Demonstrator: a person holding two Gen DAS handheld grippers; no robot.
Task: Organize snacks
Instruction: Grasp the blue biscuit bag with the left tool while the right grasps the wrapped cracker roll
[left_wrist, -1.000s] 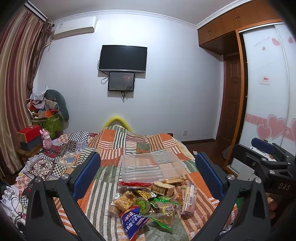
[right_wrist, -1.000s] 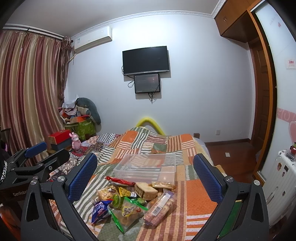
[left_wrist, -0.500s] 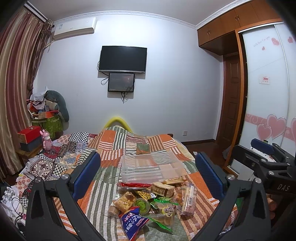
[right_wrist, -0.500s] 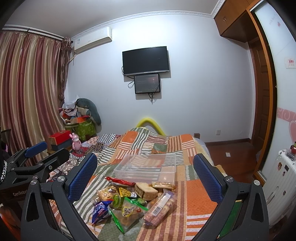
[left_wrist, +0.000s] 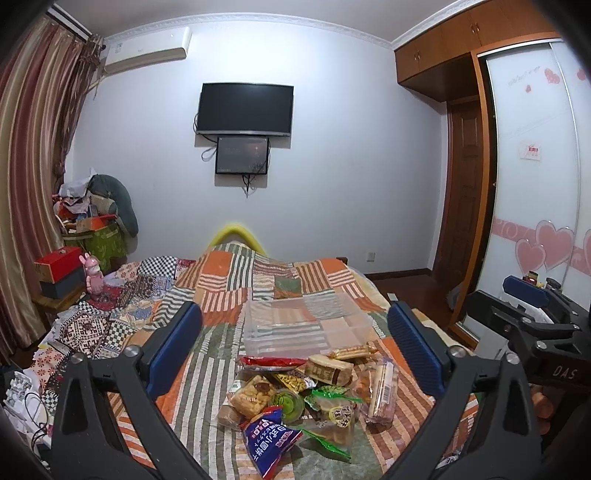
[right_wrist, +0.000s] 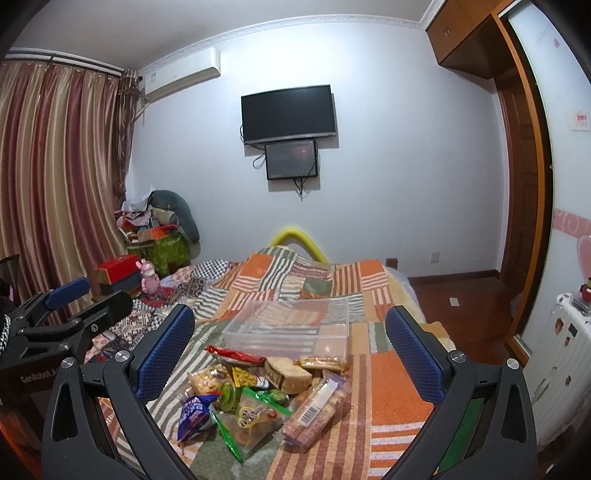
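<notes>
A pile of wrapped snacks lies on the patchwork bed: a blue bag (left_wrist: 269, 439) (right_wrist: 194, 411), a red packet (left_wrist: 271, 362) (right_wrist: 234, 356), a long biscuit pack (left_wrist: 382, 393) (right_wrist: 316, 406) and a wrapped cake (left_wrist: 328, 371) (right_wrist: 286, 374). A clear plastic box (left_wrist: 303, 326) (right_wrist: 288, 325) stands just behind the pile. My left gripper (left_wrist: 293, 347) is open and empty above the pile. My right gripper (right_wrist: 290, 347) is open and empty too. Each also shows in the other's view: the right gripper (left_wrist: 532, 317) at the right, the left gripper (right_wrist: 62, 314) at the left.
The patchwork quilt (left_wrist: 229, 280) covers the bed. Loose clutter and a pink toy (left_wrist: 94, 275) sit at the left side. A wardrobe (left_wrist: 535, 184) and a door stand at the right. A TV (left_wrist: 245, 109) hangs on the far wall.
</notes>
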